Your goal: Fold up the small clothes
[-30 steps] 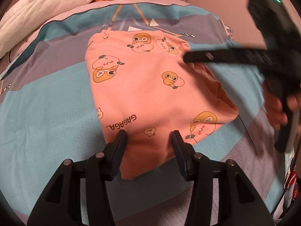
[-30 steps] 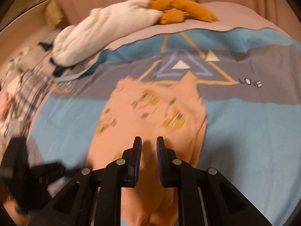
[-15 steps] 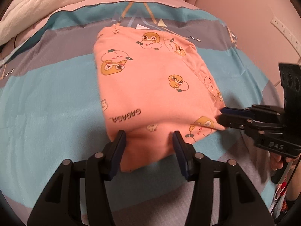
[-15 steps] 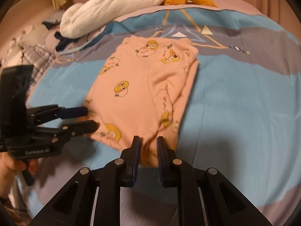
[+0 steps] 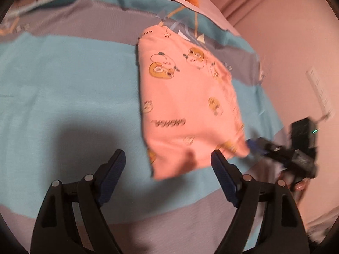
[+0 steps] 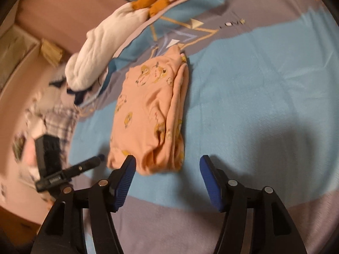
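Left wrist view: the left gripper (image 5: 167,162) has its jaws spread wide and holds nothing. The folded pink garment (image 5: 186,105) lies flat on the bed (image 5: 63,89), on the blue stripe of the cover; its near corner sits just ahead of the jaws, closer to the right-hand one. The right gripper (image 5: 256,146) shows blurred beside the garment's near right corner.

Right wrist view: the right gripper (image 6: 167,165) is wide open and empty. The garment (image 6: 148,116) lies ahead, its near edge between the jaws, toward the left one. The left gripper (image 6: 93,162) lies just beside its near left corner. A white pillow (image 6: 106,46) rests at the bed's far edge.
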The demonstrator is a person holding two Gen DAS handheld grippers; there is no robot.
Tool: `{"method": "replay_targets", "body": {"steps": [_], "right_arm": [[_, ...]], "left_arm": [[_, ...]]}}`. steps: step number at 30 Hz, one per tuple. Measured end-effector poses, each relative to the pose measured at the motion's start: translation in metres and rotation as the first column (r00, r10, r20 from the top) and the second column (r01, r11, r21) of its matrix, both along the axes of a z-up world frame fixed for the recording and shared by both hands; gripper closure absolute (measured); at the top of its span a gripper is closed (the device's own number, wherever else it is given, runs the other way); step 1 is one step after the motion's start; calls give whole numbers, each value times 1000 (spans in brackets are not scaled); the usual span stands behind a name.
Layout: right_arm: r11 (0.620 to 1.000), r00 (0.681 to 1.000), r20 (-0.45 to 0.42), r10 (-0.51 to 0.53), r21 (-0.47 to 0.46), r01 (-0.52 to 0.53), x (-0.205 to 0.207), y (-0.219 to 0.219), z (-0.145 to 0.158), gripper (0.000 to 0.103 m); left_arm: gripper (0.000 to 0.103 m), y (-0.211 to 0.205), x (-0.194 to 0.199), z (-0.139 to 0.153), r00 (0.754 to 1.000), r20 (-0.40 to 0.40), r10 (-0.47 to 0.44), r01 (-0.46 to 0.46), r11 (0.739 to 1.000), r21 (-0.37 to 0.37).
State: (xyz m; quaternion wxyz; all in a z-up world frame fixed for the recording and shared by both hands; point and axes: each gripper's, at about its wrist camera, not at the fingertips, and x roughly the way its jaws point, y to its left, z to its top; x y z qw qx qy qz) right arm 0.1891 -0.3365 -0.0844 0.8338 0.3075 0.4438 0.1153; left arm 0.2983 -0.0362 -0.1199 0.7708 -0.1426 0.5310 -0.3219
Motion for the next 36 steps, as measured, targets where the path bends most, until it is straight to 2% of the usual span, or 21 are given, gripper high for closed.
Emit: {"method": "replay_targets", "body": {"steps": [4, 7, 18, 20, 22, 23, 24, 26, 29, 33, 36], "right_arm": [[997, 999, -25, -29, 74, 31, 28, 0, -8, 40], [992, 998, -38, -54, 116, 58, 51, 4, -13, 40], [986, 999, -23, -30, 162, 33, 105, 16, -18, 40], [987, 999, -24, -29, 158, 32, 110, 17, -18, 45], [991, 999, -21, -32, 129, 34, 114, 18, -18, 53], [993, 999, -22, -33, 117, 35, 115, 18, -19, 59], [994, 999, -21, -33, 106, 35, 116, 18, -19, 62], [996, 999, -17, -31, 89, 32, 114, 17, -19, 70], [999, 1000, 0, -21, 49, 21, 110, 22, -15, 76], [1000, 999, 38, -17, -22, 18, 103, 37, 1, 78], [999, 997, 78, -11, -33, 14, 90, 43, 14, 79]], "left_arm": [[20, -13, 19, -9, 997, -73, 24, -30, 996, -81], [20, -23, 30, -11, 996, -86, 21, -31, 992, -121], [20, -49, 65, -13, 996, -83, -30, 17, 989, -146], [22, -52, 70, -14, 996, -84, -30, 17, 989, -147], [34, -55, 74, -15, 996, -84, -12, 1, 991, -135], [47, -55, 74, -15, 997, -82, -1, -9, 993, -119], [56, -53, 74, -16, 997, -80, 15, -22, 995, -95], [61, -50, 74, -17, 996, -83, 32, -39, 996, -84], [66, -50, 71, -15, 996, -75, 51, -55, 997, -54], [77, -59, 60, -2, 999, -3, 33, -33, 999, 9], [79, -58, 50, 4, 1000, 3, 26, -26, 1000, -9]]}}
